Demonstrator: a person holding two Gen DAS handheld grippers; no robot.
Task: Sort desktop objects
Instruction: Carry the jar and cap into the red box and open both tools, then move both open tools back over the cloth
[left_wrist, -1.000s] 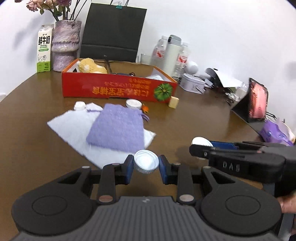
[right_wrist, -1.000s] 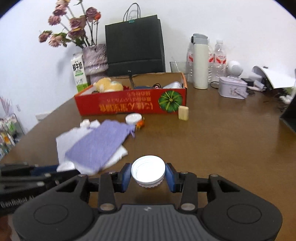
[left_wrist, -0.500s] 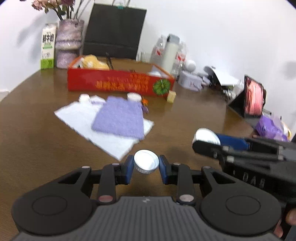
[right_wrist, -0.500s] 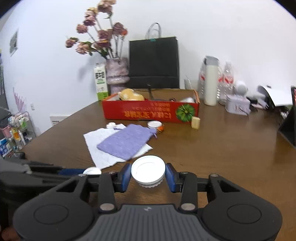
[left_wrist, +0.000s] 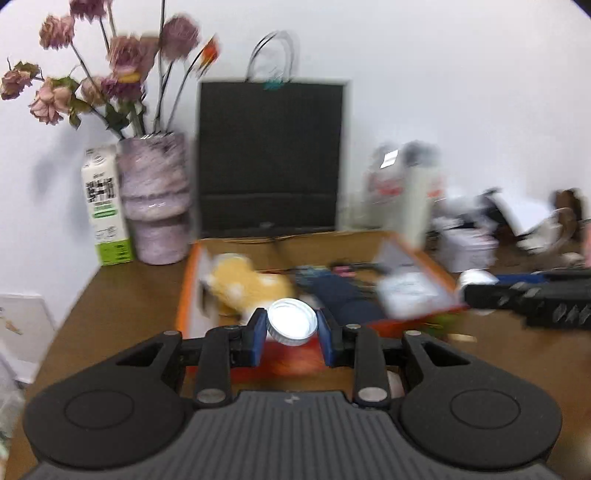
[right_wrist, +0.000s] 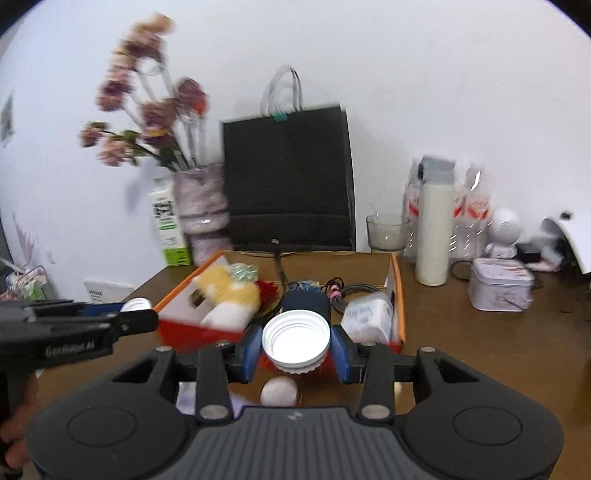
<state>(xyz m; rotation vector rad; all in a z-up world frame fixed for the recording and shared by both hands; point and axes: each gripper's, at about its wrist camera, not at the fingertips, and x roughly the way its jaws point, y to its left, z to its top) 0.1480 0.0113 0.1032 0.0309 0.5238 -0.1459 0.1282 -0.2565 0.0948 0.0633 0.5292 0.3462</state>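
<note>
1. Left wrist view, surroundings: a vase (left_wrist: 154, 206) of dried flowers (left_wrist: 110, 66) is standing at the back of the table (left_wrist: 122, 295) beside a milk carton (left_wrist: 106, 205), and a black paper bag (left_wrist: 271, 155) is rising behind the red box (left_wrist: 184, 288). Blurred bottles and clutter are crowding the right rear.
2. Left wrist view, container: the red box is lying open just beyond the fingers, holding a yellow plush toy (left_wrist: 247, 286), a dark blue item (left_wrist: 338, 293) and a white packet (left_wrist: 410, 290); blur is hiding the rest.
3. Left wrist view, gripper: the left gripper (left_wrist: 291, 332) is clamping a small white cap (left_wrist: 292, 322) between its blue pads, over the near wall of the box. The right gripper (left_wrist: 476, 288) is reaching in from the right with another white cap at its tip.
4. Right wrist view, surroundings: a glass (right_wrist: 387, 232), a white flask (right_wrist: 435, 225), water bottles and a tin (right_wrist: 500, 284) are standing right of the box (right_wrist: 399, 299); the bag (right_wrist: 288, 177), vase (right_wrist: 205, 206) and carton (right_wrist: 168, 225) are sitting behind it.
5. Right wrist view, container: the box is holding the plush toy (right_wrist: 231, 295), a coiled cable (right_wrist: 354, 291), the dark item (right_wrist: 306, 301) and the packet (right_wrist: 369, 319).
6. Right wrist view, gripper: the right gripper (right_wrist: 295, 350) is squeezing a large white cap (right_wrist: 295, 338), open side facing the camera, above the near edge of the box. The left gripper (right_wrist: 136, 312) is pinching its cap (right_wrist: 136, 304) at the left.
</note>
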